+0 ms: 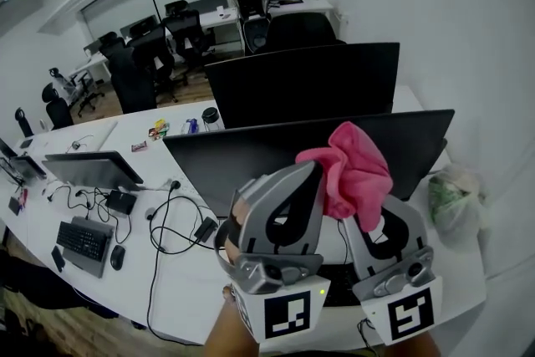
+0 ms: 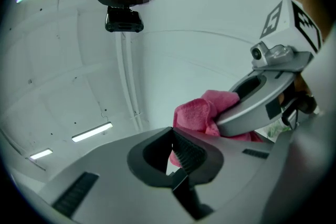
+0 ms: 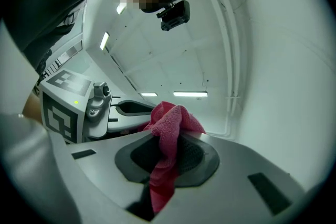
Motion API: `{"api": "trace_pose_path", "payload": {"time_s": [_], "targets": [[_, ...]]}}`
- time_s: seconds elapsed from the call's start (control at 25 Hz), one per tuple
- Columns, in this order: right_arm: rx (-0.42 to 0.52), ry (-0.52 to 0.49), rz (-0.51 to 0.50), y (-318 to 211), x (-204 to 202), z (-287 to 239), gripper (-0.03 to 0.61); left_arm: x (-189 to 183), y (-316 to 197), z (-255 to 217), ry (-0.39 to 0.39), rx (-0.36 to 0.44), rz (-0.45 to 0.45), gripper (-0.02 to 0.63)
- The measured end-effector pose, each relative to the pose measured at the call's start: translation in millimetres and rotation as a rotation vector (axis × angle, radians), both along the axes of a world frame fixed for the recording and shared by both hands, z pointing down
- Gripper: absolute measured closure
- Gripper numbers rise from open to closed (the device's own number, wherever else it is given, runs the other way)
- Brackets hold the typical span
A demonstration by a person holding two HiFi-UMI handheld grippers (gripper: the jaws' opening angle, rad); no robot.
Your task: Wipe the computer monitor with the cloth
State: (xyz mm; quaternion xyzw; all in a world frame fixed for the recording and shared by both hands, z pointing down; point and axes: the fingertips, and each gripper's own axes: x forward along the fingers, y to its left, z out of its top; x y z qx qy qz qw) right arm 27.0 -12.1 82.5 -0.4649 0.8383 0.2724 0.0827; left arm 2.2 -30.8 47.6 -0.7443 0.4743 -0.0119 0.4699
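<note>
Wide black monitor (image 1: 242, 163) blocks straight ahead, a second black monitor (image 1: 301, 84) close behind; crumpled plastic bag (image 1: 453, 198) crowds its right, black cables (image 1: 159, 221) strew the white bench (image 1: 188, 280) left.

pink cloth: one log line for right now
pink cloth: clamped in right hand-held gripper | left hand-held gripper: shut, empty | monitor: behind cloth, contact unclear

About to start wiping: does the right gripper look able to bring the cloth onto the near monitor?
Probably yes: the right gripper is shut on the pink cloth just before the near monitor, with nothing visibly between them. It points upward, so needs tilting.
</note>
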Motion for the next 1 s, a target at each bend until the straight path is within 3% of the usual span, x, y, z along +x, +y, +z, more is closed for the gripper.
{"api": "trace_pose_path", "payload": {"time_s": [1.0], "targets": [[0.013,-0.065,-0.009,11.7,28.7,-1.2,0.515,25.4,14.1,-2.7,-0.027,0.031,-0.014,0.607]]}}
